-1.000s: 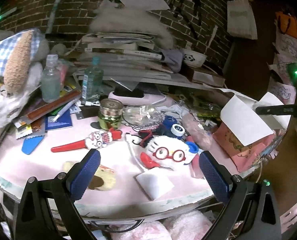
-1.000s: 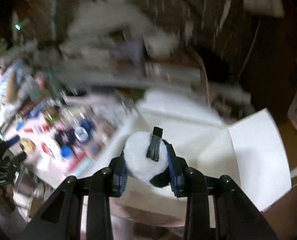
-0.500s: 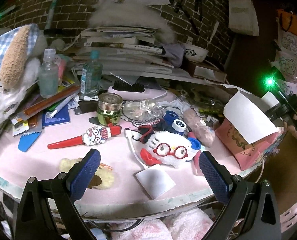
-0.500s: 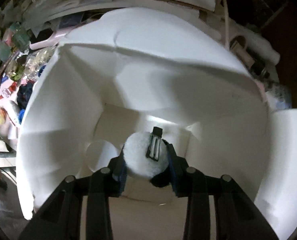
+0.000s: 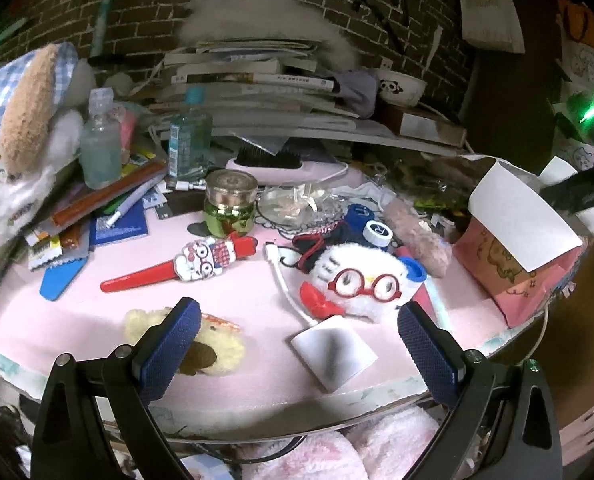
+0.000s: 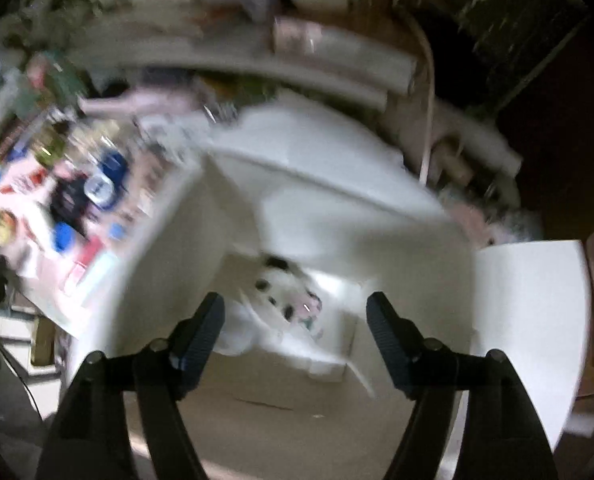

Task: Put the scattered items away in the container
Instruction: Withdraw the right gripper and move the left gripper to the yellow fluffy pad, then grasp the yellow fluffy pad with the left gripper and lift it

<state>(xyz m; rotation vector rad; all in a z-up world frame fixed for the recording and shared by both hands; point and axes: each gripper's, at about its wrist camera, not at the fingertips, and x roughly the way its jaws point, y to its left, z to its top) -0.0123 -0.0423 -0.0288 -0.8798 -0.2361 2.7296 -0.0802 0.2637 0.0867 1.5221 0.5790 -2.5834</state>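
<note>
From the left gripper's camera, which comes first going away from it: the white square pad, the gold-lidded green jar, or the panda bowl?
Seen from the left gripper:
1. White square pad, on the pink tabletop between the fingers.
2. Gold-lidded green jar, mid-table, left of centre.
3. Panda bowl, far back on the right beside the book stack.

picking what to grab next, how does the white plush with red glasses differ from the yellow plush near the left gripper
The white plush with red glasses is the bigger one; the yellow plush is smaller and flatter.
The white plush lies mid-table among a cable and blue lids; the yellow plush lies near the front edge, partly hidden behind a finger of the left gripper.
Both are fluffy, lie on the pink table and are ungripped.
</note>
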